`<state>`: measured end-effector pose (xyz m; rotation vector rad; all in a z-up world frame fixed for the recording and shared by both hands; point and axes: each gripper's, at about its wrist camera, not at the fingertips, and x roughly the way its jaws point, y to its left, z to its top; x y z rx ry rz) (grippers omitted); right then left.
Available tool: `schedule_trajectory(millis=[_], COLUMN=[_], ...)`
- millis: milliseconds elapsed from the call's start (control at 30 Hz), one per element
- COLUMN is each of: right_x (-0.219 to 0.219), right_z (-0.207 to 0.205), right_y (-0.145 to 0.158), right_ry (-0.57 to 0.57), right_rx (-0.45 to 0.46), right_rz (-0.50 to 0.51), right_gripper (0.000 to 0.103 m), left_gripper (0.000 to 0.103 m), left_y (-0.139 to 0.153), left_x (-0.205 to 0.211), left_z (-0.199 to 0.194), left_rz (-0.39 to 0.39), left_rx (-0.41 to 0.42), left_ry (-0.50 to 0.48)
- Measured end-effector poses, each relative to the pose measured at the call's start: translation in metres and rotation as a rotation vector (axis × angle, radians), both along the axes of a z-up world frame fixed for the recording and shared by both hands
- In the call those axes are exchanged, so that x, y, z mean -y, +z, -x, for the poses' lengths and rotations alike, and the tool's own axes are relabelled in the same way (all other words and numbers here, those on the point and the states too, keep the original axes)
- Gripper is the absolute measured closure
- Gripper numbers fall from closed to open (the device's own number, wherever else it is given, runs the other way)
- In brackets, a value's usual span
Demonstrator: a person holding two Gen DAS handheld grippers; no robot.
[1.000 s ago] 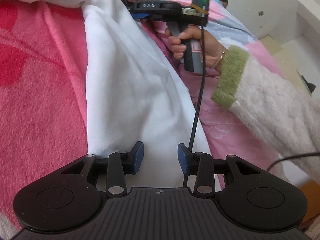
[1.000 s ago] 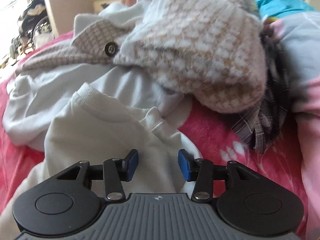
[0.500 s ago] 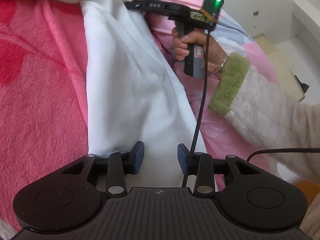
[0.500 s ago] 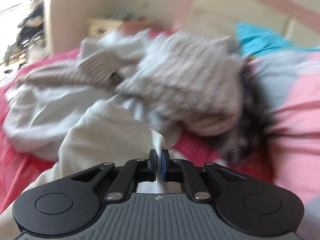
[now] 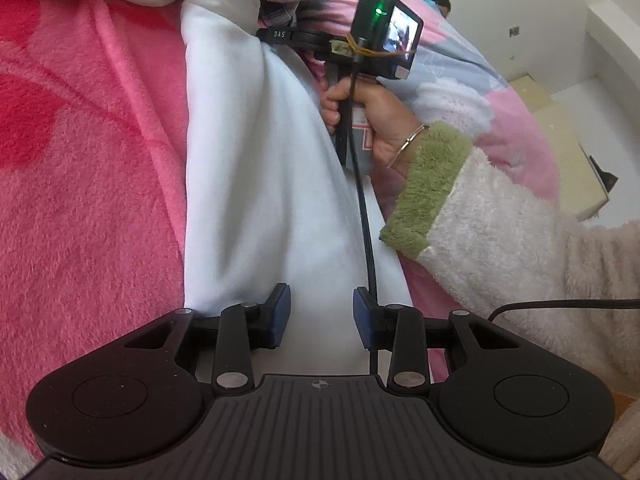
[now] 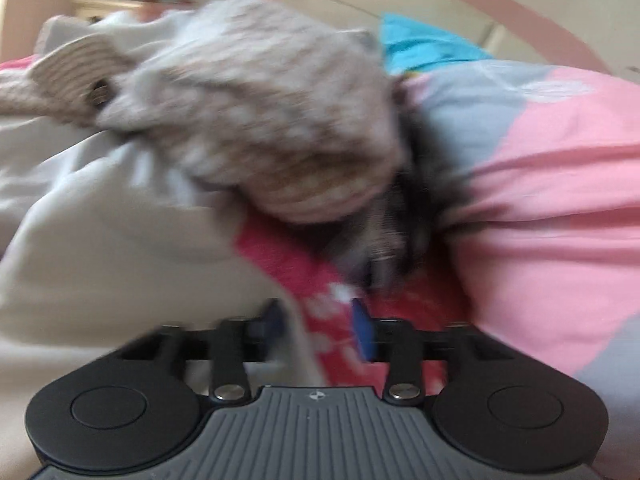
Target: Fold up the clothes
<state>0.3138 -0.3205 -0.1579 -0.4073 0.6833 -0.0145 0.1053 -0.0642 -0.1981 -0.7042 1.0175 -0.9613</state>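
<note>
A long white garment (image 5: 248,160) lies lengthwise on the pink fleece blanket (image 5: 80,160). My left gripper (image 5: 320,312) hovers over its near end, jaws apart, cloth lying under the gap and no pad pressing on it. In the blurred right wrist view my right gripper (image 6: 318,320) has its jaws opening. The white garment's (image 6: 120,260) edge lies by the left finger, and red blanket (image 6: 332,280) shows between the pads. In the left wrist view a person's hand (image 5: 380,120) holds that gripper's handle at the garment's far end, its fingertips hidden behind a white fold.
A beige houndstooth knit (image 6: 260,120) is heaped over a dark plaid cloth (image 6: 400,232) ahead of the right gripper. A pink and grey quilt (image 6: 540,200) rises on the right. A black cable (image 5: 364,220) crosses the white garment. A fluffy sleeve (image 5: 500,240) reaches in from the right.
The right gripper went from open to shut on a fold of the white garment, then opened and let it go while swinging right. The left gripper stayed put.
</note>
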Motion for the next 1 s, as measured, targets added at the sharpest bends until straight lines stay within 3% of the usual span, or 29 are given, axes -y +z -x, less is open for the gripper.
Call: schedule_trajectory(millis=[133,200,300,400,567,667,700,867,1000], right_x=[0.004,-0.002,-0.022,-0.045,-0.074,-0.066,-0.063,-0.065,-0.078], right_z=[0.019,0.028,0.027,0.012,-0.019,-0.021,-0.017,-0.006,-0.022], right_y=[0.038,0.059,0.076,0.069,0.032,0.024,0.028,0.044,0.026], right_ry=[-0.028,-0.001,0.054,0.059,-0.053,-0.103,-0.11,-0.09,-0.027], right_rx=[0.058,0.053,-0.052,-0.186,-0.289,-0.29,-0.262,-0.126,-0.168], right_rz=[-0.057,-0.151,-0.352,-0.505,-0.427,-0.495,-0.505,-0.52,-0.499], right_gripper=[0.053,0.053,0.05,0.05,0.054,0.089,0.097,0.099,0.096], left_gripper=[0.068,0.068,0.068,0.068,0.068,0.068,0.068,0.07,0.071], left_y=[-0.002,-0.004,-0.004,-0.005,-0.004,-0.005,-0.005,-0.007,-0.008], left_x=[0.001,-0.001,-0.002,-0.002,-0.001,-0.006,-0.006,-0.006,-0.005], left_z=[0.0,0.001,0.0,-0.001,0.002,0.007,0.007,0.009,0.009], left_rz=[0.007,0.012,0.019,0.025,0.017,0.009,0.008,0.014,0.017], left_rx=[-0.001,0.0,-0.001,-0.008,0.003,0.017,0.02,0.026,0.02], left_ry=[0.001,0.003,0.004,0.003,0.006,0.011,0.012,0.016,0.015])
